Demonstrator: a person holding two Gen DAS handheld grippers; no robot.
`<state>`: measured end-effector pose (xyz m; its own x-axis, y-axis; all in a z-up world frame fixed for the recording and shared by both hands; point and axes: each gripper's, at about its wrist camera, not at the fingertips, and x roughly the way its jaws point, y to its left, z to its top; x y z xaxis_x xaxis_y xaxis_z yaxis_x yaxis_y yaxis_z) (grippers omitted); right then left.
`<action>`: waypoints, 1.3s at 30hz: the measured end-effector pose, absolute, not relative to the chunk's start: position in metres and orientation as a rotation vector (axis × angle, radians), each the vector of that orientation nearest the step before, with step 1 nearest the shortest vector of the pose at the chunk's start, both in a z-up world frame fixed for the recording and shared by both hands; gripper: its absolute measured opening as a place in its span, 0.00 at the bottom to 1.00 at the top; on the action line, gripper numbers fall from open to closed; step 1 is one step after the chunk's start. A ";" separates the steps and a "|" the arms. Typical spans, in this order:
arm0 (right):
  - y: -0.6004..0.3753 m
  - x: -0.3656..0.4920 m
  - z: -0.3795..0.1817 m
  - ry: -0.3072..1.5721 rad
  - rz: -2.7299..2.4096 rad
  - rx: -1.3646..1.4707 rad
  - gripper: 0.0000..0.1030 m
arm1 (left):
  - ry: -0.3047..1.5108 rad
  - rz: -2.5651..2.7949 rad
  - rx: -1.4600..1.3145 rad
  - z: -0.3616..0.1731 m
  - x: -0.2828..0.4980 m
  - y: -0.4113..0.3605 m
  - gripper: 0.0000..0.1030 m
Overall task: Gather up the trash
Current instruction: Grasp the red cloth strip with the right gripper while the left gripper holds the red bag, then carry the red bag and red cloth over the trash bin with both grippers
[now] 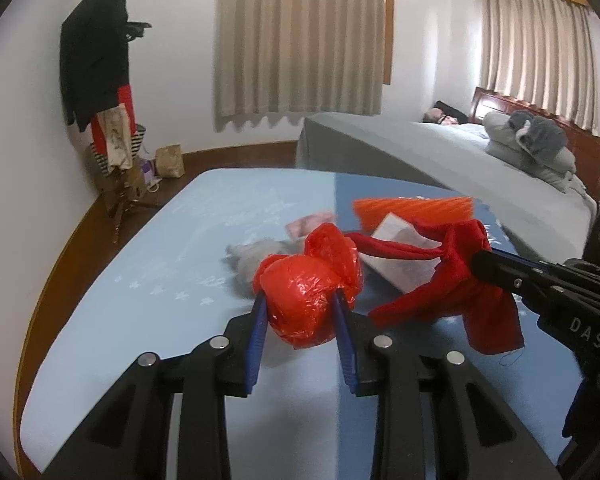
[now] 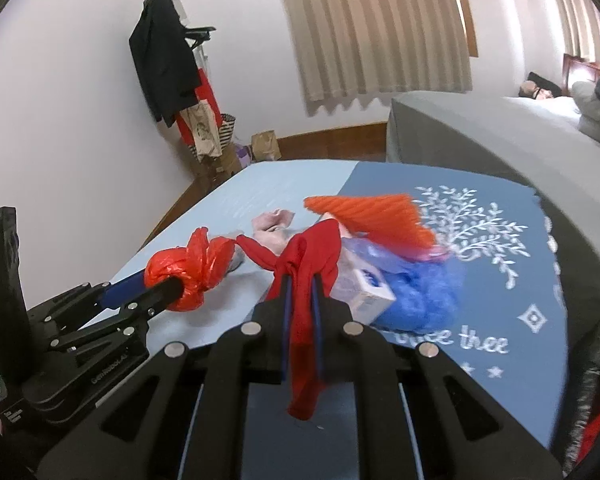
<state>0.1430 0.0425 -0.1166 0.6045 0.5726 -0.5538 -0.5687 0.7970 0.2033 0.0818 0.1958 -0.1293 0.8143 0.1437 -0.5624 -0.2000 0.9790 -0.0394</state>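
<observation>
Pinching a red plastic bag [image 1: 306, 300], left fingers [image 1: 260, 340] level; right fingers [image 2: 316, 312] clamp red cloth [image 2: 304, 280].

Soft, even indoor light fills both views, dimmed by the closed curtains [image 1: 300, 40]. Shadows stay faint. Glare glints on the red plastic bag [image 1: 304, 296]. Fisheye bending curves the far walls and darkens the corners. Items on the blue mat [image 2: 480, 280] look slightly blurred.
</observation>
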 end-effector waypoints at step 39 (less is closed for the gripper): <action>-0.082 0.137 -0.141 0.716 0.428 0.072 0.42 | 0.600 -0.008 -0.020 -0.125 0.100 0.098 0.31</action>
